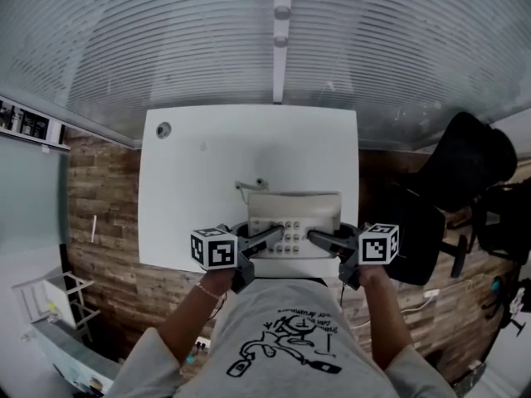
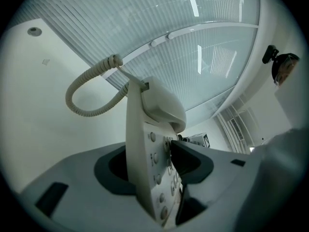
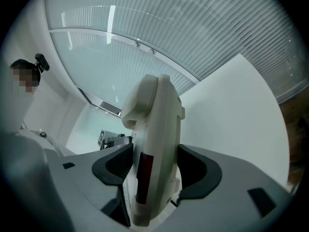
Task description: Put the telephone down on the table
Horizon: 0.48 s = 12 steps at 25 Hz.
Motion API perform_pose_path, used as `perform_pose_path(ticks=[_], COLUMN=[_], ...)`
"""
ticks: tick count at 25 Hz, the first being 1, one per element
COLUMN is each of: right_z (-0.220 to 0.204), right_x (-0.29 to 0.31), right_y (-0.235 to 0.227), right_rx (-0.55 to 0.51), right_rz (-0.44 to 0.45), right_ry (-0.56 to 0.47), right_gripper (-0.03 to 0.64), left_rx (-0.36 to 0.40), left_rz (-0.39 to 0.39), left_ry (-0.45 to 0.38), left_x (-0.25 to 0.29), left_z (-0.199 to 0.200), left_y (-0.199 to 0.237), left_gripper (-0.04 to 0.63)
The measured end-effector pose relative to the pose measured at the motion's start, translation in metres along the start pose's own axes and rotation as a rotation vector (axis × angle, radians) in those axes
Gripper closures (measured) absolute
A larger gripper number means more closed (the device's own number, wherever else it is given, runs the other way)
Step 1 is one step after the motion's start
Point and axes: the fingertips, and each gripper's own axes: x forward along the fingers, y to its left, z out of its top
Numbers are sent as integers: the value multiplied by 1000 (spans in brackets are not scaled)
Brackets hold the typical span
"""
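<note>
White table (image 1: pixel 207 164) before a ribbed glass wall: the telephone (image 1: pixel 294 222) is held at the tabletop's 6 o'clock edge — touching or not, unclear — the left gripper (image 1: pixel 267 237) clamped on its keypad edge at 8 o'clock, the right gripper (image 1: pixel 322 240) clamped on the opposite flank at 4 o'clock. The hard plastic body looks light and stiff, best held by both sides and level, as the handset (image 2: pixel 161 103) rests loose and the coiled cord (image 2: pixel 84 88) springs. No containers in view

Grey T-shirt (image 1: pixel 286 326) with black cartoon print.
</note>
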Motion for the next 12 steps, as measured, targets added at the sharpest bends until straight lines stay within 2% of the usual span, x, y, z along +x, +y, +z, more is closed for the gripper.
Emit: perform_pose_path(ticks=[12], right_z=[-16], right_x=[11], right_y=[-26], right_rx=[46], right_rz=[-8], right_ry=[28], right_gripper=[318], left_rx=[-55], left_rz=[3], left_ry=[26], left_x=[7], left_z=[-18], left_y=[28], left_gripper=[380])
